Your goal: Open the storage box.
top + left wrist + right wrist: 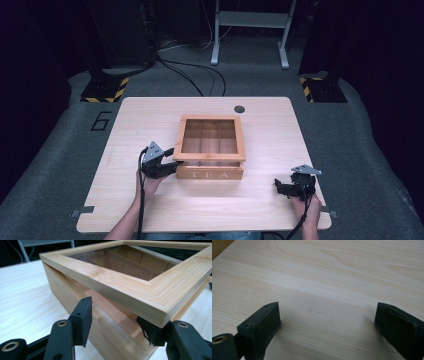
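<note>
The left hand-held gripper [172, 159] is positioned at the near left corner of the wooden tea box [210, 173], which stands on the table [150, 112] just beyond the jaws. In the left gripper view, the glass-paned lid [140, 293] sits slightly raised above the box body at this corner. The jaws stand part-way open and straddle the corner: one pad [83, 317] is clear of the box's side wall, while the other pad [148, 331] sits under the overhanging lid edge. No clamping on the lid or the body is visible.

The right hand-held gripper [281, 186] rests low over bare table, well apart from the box and to its right as seen in the high view. In the right gripper view its jaws stand wide with bare table surface between them.
</note>
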